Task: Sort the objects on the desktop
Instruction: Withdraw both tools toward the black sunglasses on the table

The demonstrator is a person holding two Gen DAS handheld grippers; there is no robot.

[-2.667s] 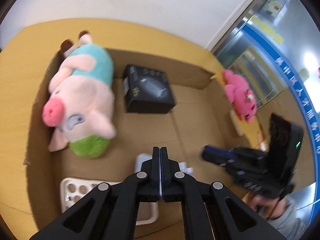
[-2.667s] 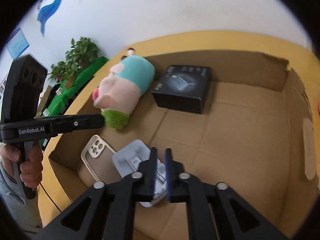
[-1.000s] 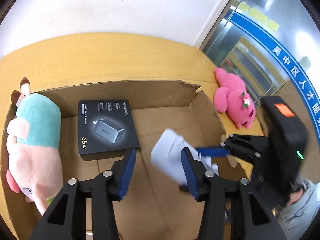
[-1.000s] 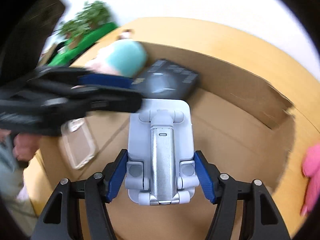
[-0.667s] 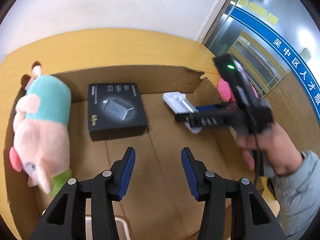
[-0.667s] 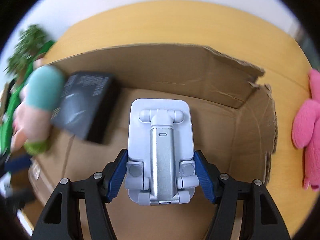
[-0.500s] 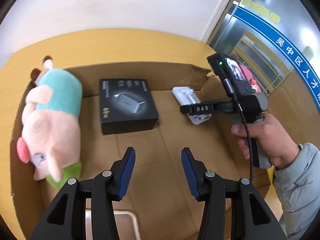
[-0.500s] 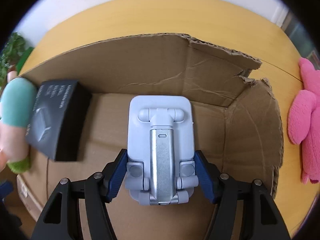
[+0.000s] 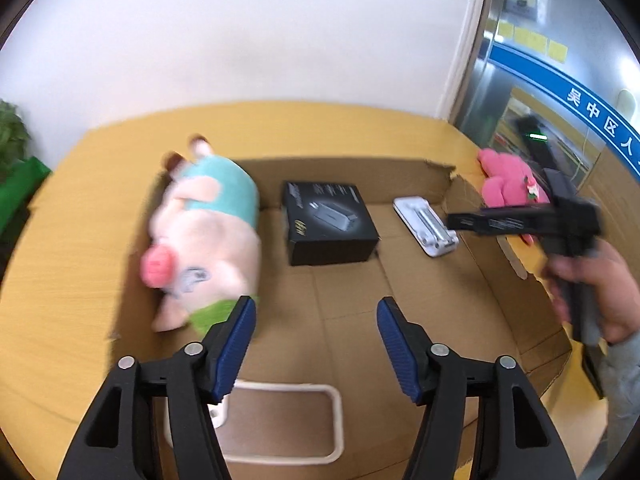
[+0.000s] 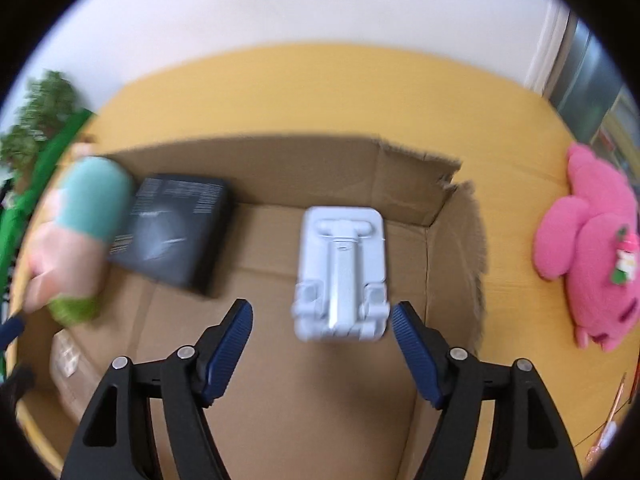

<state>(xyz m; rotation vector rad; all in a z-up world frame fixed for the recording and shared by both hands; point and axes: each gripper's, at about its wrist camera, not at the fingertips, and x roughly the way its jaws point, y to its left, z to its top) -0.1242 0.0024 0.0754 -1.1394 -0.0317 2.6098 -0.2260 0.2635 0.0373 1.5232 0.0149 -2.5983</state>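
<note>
A white folding phone stand (image 10: 340, 276) lies flat in the far right corner of the open cardboard box (image 10: 404, 172); it also shows in the left wrist view (image 9: 426, 220). My right gripper (image 10: 322, 344) is open and empty just in front of the stand, not touching it. My left gripper (image 9: 314, 340) is open and empty above the near part of the box floor. A black charger box (image 9: 328, 222) and a plush pig (image 9: 204, 236) lie in the box. A clear phone case (image 9: 276, 422) lies below my left gripper. A pink plush toy (image 10: 592, 256) lies on the yellow table outside the box.
The box (image 9: 512, 300) sits on a yellow table (image 9: 80, 240) against a white wall. A green plant (image 10: 36, 120) stands at the far left. My right gripper and the hand holding it (image 9: 576, 240) reach over the box's right wall in the left wrist view.
My right gripper carried the phone stand to the box's far right corner, opened and let it go, then drew back. My left gripper pulled back and stays open.
</note>
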